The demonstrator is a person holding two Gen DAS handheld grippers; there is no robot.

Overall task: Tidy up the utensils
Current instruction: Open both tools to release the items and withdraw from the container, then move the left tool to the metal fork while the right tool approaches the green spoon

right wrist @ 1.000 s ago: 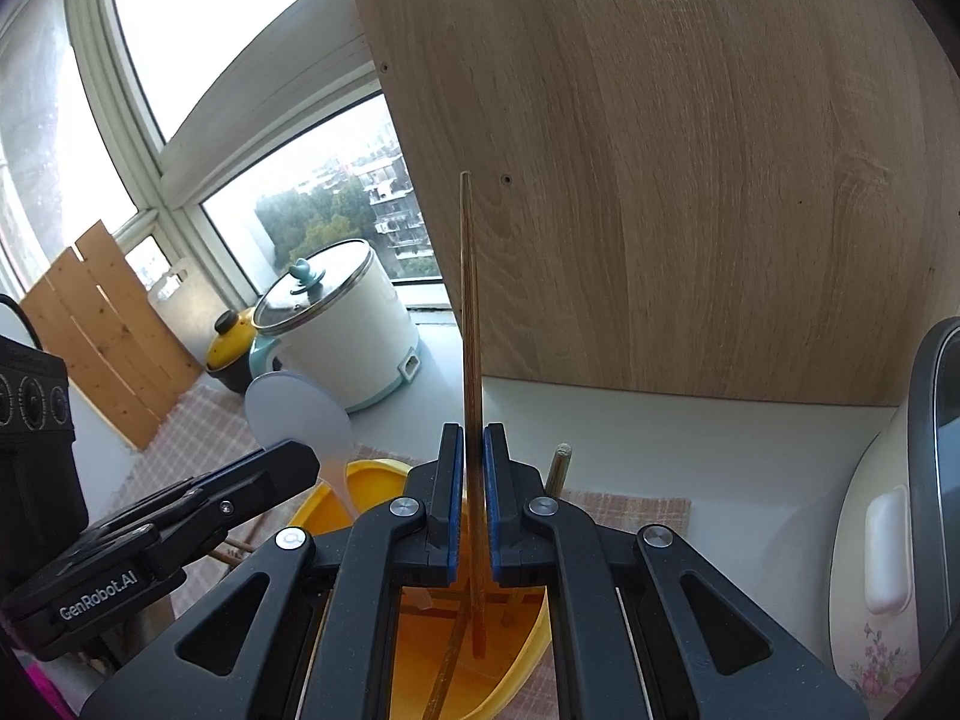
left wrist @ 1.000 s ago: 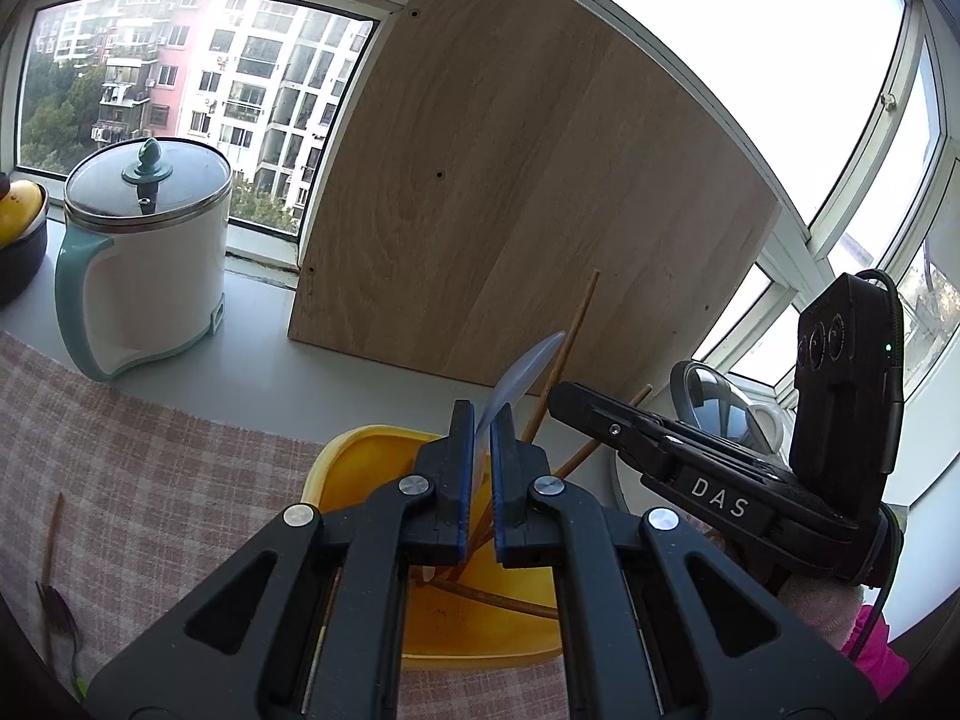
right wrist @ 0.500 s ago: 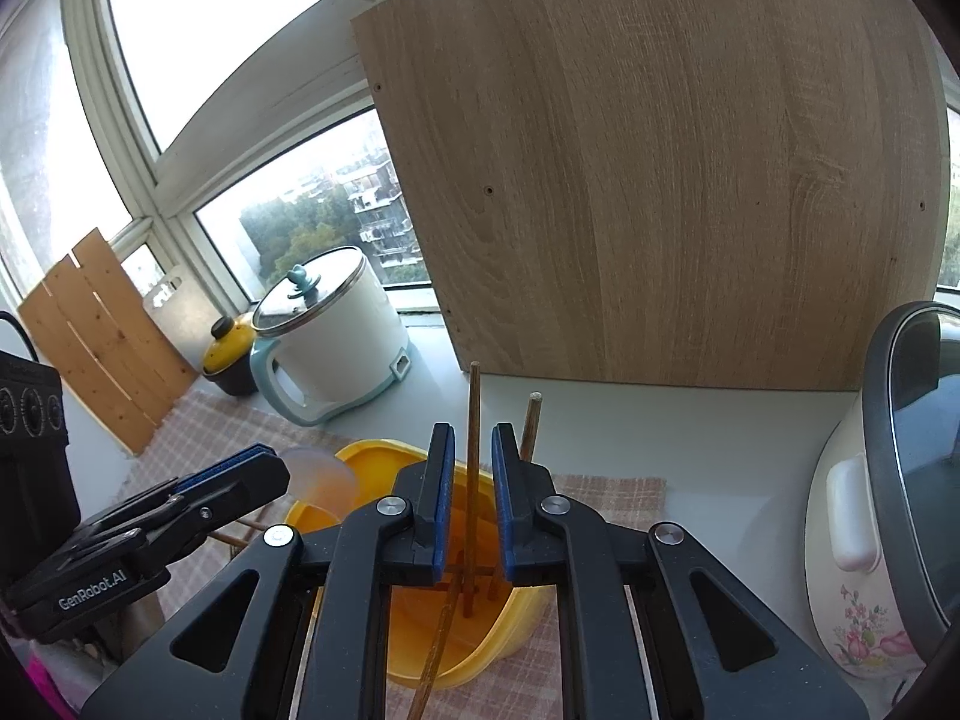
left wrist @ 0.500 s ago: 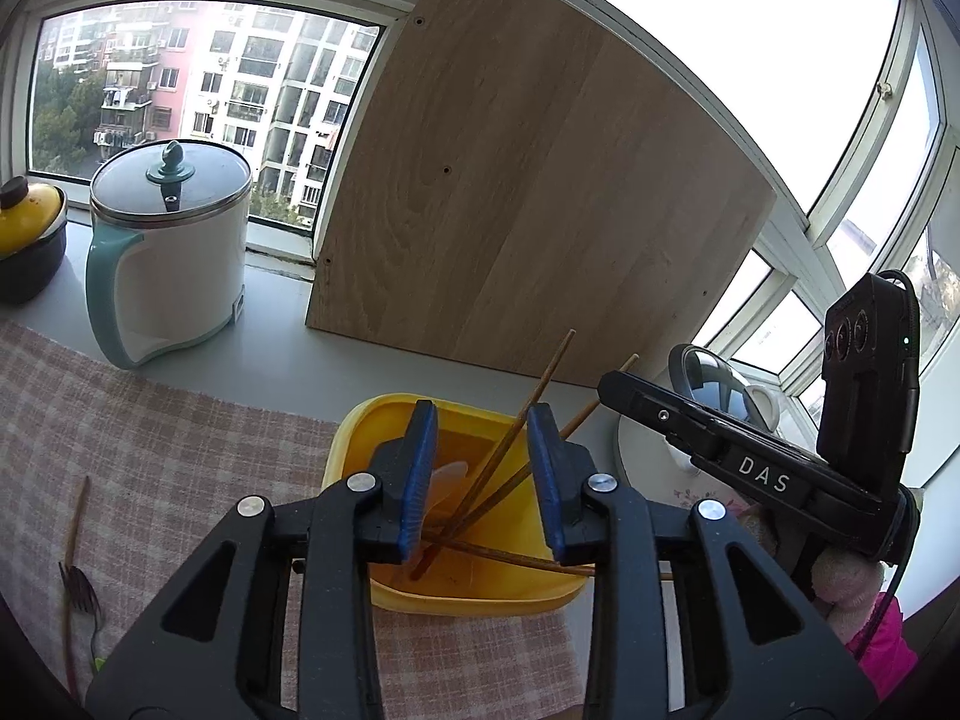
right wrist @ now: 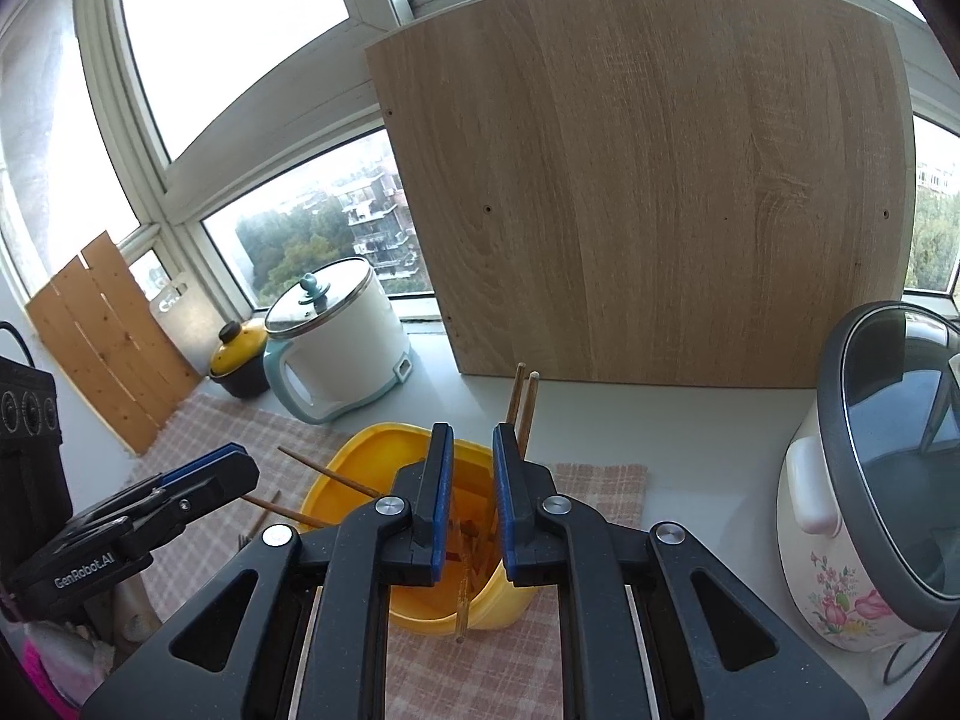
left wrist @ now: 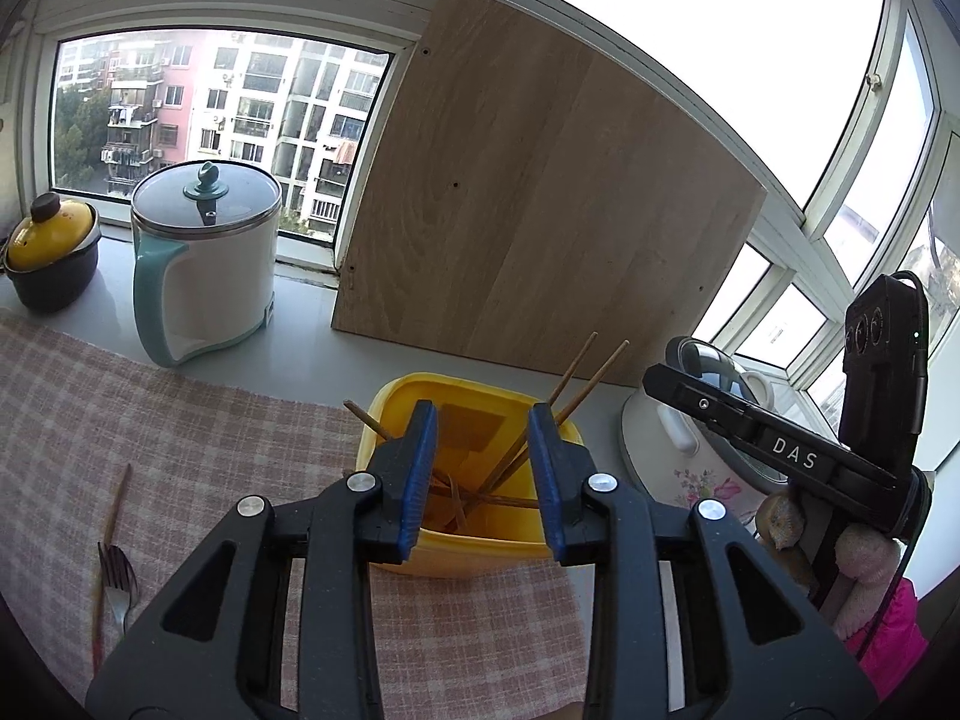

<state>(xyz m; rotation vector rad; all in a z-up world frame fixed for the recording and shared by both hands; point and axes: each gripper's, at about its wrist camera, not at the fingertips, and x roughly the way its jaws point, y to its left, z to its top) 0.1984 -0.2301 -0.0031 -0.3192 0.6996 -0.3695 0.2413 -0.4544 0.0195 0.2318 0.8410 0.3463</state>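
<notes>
A yellow container (left wrist: 462,558) stands on the checked cloth with several wooden chopsticks (left wrist: 591,372) leaning in it. My left gripper (left wrist: 480,420) is open just above its near rim, nothing between the blue pads. In the right wrist view the same container (right wrist: 360,450) lies under my right gripper (right wrist: 471,438), whose jaws stand slightly apart. Two chopstick tips (right wrist: 522,396) rise beyond the jaws and one stick slants over the front wall, untouched by the pads. Each gripper shows in the other's view: the right gripper (left wrist: 660,381) and the left gripper (right wrist: 228,471). A fork (left wrist: 117,582) lies on the cloth at the left.
A white and teal electric pot (left wrist: 204,264) and a yellow-lidded pot (left wrist: 51,258) stand on the sill at the left. A wooden board (left wrist: 540,228) leans behind the container. A flowered rice cooker (right wrist: 852,492) stands close on the right.
The left gripper let go of the white spoon and opened. The right gripper released the chopstick, which dropped into the container. Both grippers drew back and up.
</notes>
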